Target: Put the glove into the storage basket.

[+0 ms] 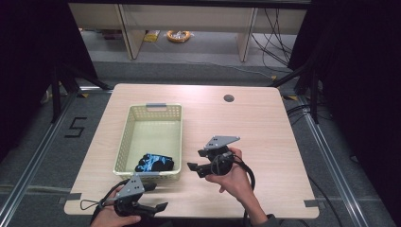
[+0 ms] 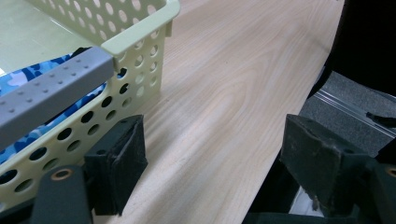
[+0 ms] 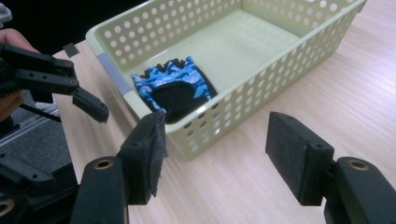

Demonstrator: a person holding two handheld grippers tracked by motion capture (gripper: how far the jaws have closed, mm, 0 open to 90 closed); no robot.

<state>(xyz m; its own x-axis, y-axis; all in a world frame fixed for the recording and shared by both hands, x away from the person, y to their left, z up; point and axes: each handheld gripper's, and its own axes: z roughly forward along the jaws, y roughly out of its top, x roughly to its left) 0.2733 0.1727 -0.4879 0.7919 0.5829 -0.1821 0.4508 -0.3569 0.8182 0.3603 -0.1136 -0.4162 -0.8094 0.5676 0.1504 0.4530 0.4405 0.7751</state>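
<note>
Glove (image 3: 175, 86), a fingerless one in blue camouflage with a black palm, lies flat in the near corner of the pale green perforated basket (image 1: 152, 111) on the wooden table (image 1: 265, 132); judged light, soft and limp, it should be pinched at the cuff or a bunched fold of fabric. Nothing else lies in the basket. Both the right gripper (image 3: 212, 147) and the left gripper (image 2: 212, 156) stand outside it with jaws spread wide and nothing between them.
</note>
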